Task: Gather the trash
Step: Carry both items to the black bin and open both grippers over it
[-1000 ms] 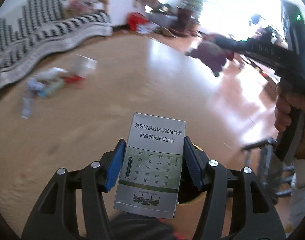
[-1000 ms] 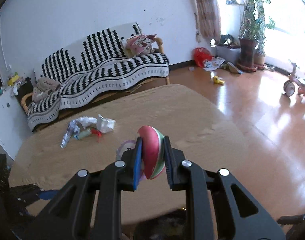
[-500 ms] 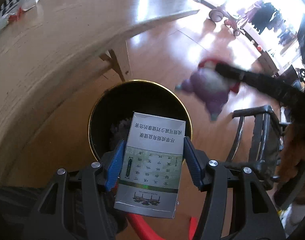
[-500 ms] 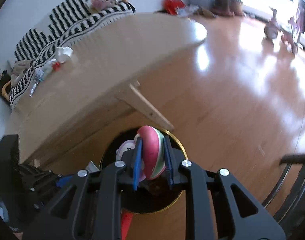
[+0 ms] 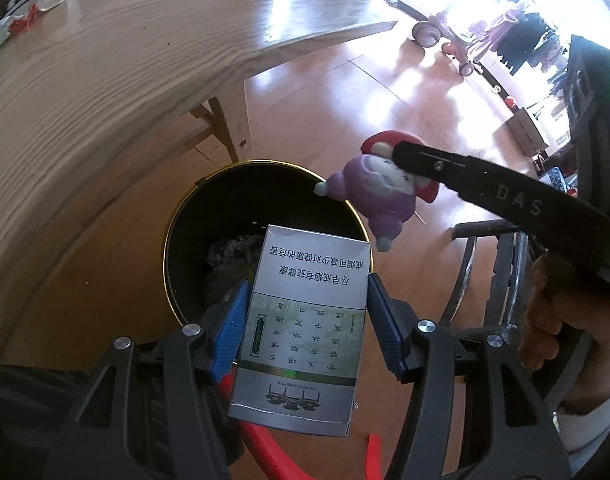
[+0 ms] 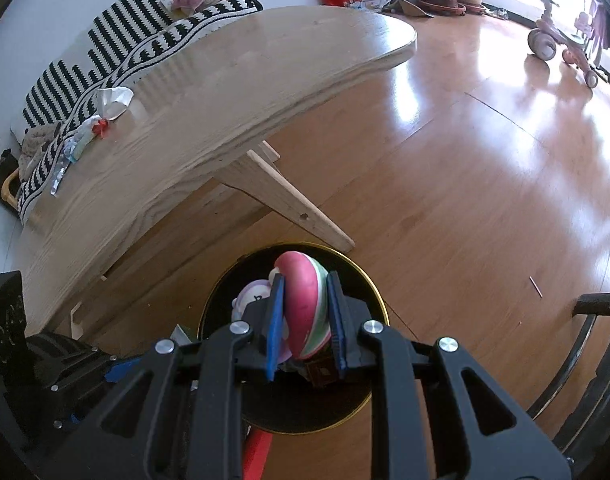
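Note:
My left gripper (image 5: 307,320) is shut on a white and green cigarette pack (image 5: 305,320) and holds it over the near rim of a black trash bin with a gold rim (image 5: 193,200) on the floor. My right gripper (image 6: 305,320) is shut on a purple and red soft toy (image 6: 305,304) and holds it above the same bin (image 6: 369,276). The toy (image 5: 379,196) also shows in the left wrist view, hanging over the bin's far right rim. Crumpled trash (image 5: 229,248) lies inside the bin.
A wooden table (image 6: 193,112) stands beside the bin, with wrappers (image 6: 101,116) at its far end and a slanted leg (image 6: 289,204) near the bin. A black chair frame (image 5: 485,280) stands to the right. A striped sofa (image 6: 117,40) and a pink tricycle (image 6: 561,44) lie beyond.
Both grippers have swung from above the table down over the bin, and have come a little lower and closer to it. Both keep hold of their objects.

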Demonstrator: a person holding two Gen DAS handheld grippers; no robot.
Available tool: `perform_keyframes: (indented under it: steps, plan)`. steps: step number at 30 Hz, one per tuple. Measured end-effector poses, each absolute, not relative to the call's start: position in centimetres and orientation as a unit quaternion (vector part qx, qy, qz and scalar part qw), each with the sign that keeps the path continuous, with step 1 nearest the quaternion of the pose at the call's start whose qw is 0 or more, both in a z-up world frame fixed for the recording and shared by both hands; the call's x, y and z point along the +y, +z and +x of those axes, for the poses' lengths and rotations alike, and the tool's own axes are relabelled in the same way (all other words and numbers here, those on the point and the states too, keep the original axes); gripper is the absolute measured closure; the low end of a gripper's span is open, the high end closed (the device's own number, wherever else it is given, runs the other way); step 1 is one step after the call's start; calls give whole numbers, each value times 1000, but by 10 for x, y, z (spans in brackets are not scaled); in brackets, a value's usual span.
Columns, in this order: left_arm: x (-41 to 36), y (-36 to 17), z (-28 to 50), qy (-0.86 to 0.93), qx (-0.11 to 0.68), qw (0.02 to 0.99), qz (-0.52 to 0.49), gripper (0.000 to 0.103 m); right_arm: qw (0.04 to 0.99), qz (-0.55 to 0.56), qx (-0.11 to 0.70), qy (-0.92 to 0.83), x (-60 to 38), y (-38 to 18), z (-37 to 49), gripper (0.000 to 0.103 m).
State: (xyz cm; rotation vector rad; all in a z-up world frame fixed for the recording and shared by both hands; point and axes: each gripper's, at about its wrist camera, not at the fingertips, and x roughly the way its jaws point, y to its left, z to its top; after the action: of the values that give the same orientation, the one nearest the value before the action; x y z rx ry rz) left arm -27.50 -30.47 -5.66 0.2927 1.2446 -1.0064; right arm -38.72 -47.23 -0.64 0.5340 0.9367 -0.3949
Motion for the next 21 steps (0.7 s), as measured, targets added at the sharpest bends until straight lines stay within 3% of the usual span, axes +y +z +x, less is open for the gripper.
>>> perform_keyframes:
  steps: [8, 9, 10, 11, 12, 14, 21]
  plan:
    - [-310, -56, -277, -454, 555, 685, 131, 46, 836, 259, 445, -187, -474, -11, -385, 81]
    - [-311, -56, -277, -449, 555, 688, 132, 44, 836, 262, 445, -188, -475, -12, -386, 80]
    - [-311, -57, -277, -444, 558, 689, 131, 27, 834, 267, 445, -189, -476, -13, -386, 79]
    - [-310, -57, -276, -441, 559, 690, 128, 15, 829, 278, 448, -186, -478, -15, -386, 74]
    - [-309, -57, -276, -440, 556, 694, 122, 6, 824, 284, 453, -186, -479, -17, -384, 49]
    - [-308, -56, -277, -450, 555, 690, 113, 6, 823, 294, 448, -187, -481, -17, -386, 14]
    - [-288, -17, -267, -485, 527, 697, 34, 6, 839, 294, 398, -226, -488, 6, -398, 7]
